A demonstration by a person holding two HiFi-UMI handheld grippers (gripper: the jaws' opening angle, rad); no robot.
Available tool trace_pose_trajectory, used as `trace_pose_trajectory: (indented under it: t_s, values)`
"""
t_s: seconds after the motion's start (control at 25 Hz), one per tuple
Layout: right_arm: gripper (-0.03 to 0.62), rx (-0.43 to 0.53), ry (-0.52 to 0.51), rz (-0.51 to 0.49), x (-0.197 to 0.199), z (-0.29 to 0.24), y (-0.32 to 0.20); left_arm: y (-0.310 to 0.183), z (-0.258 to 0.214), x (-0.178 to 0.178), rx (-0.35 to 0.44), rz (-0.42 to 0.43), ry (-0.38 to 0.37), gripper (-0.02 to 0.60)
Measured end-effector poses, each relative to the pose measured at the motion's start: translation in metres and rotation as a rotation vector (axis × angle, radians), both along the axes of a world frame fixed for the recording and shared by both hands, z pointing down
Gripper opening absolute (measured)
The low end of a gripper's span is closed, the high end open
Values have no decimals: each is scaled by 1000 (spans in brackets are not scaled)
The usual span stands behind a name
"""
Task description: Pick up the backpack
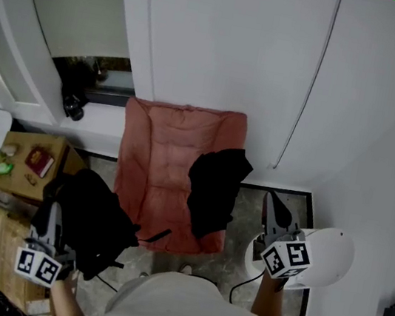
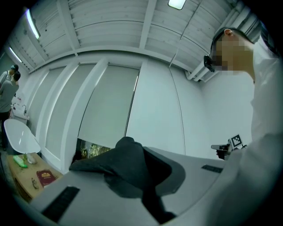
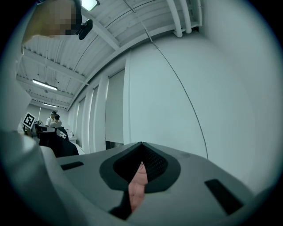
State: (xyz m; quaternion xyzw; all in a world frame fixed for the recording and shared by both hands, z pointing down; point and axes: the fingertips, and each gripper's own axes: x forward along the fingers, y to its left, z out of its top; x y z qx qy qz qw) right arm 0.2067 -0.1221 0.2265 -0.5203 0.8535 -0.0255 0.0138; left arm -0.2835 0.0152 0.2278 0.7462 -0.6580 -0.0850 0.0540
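In front of me a pink padded chair stood against the white wall, with a black cloth draped over its right side. To my left, a red book lay on a wooden table.

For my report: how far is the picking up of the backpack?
Done: the left gripper has its jaws shut on the backpack. In hand: it hangs from them beside the pink sofa. Left: little, perhaps only carrying it; the right gripper is shut, empty.
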Motion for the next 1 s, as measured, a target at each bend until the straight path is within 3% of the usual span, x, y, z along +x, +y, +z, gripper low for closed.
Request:
trace_pose_trajectory:
  t_s: [0.16,0.52,1.0]
  values:
    - [21,5,-10,-1,-3,0,-1,-8,3,-4,-8,-16,-30,20]
    - [21,4,-11,-18,-18,-2,7,-2,15,-13,-15,-29,30,20]
    - [21,46,20,-23,-31,-12,33,4,-4,2,20,29,-7,20]
